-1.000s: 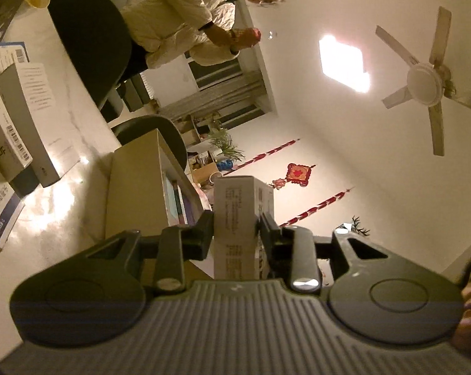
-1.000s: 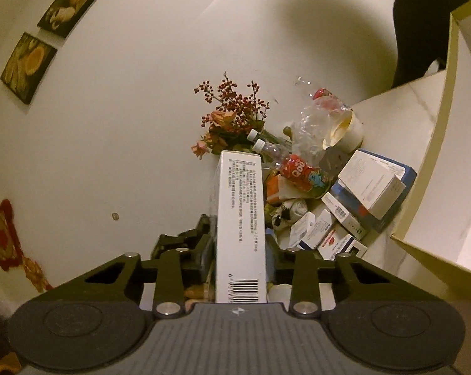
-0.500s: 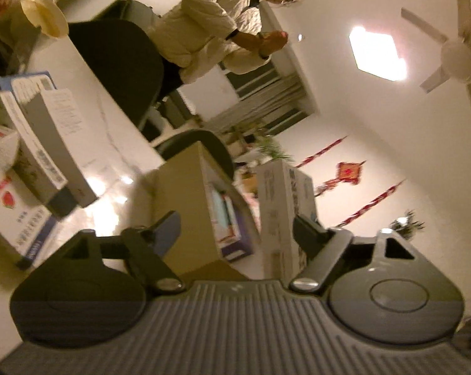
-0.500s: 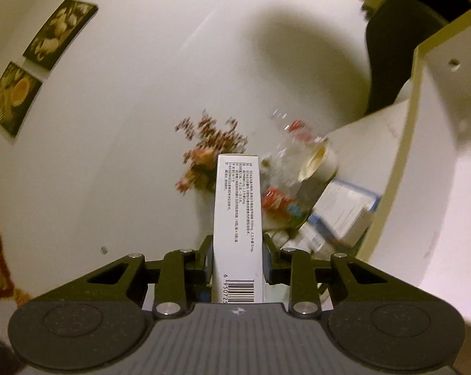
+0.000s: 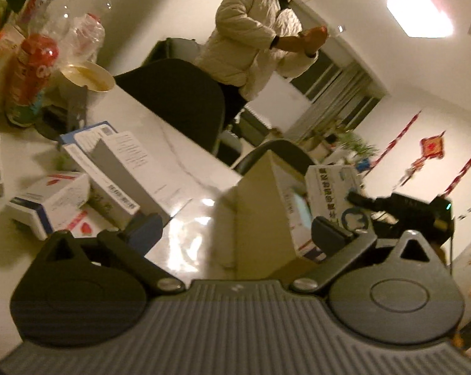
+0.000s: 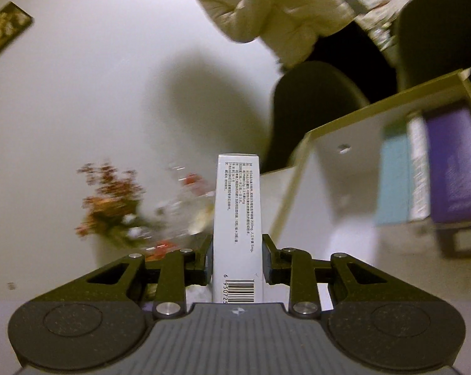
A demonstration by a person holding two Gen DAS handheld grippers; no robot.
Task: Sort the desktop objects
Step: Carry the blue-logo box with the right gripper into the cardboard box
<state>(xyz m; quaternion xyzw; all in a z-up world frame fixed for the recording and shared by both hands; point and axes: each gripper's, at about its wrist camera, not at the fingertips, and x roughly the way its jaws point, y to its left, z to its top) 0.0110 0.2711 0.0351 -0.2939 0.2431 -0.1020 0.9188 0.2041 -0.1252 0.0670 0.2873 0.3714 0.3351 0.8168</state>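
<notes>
our left gripper (image 5: pixel 235 228) is opening, nothing between its jaws; our right gripper (image 6: pixel 237 257) clamps a tall white box (image 6: pixel 237 218), barcode starting "6 950725", beside the open organizer (image 6: pixel 345 187). the print is too small to read.

The tall, narrow white cardboard box (image 6: pixel 237 228) at the centre of the right wrist view carried a barcode at its lower end with the digits "6 950725" readable beneath, and columns of small Chinese print too fine to read. In the left wrist view, at 9 o'clock, the red plastic bottle (image 5: pixel 32 72) showed white lettering, blurred beyond reading. The white cartons (image 5: pixel 110 168) bore illegible print.
</notes>
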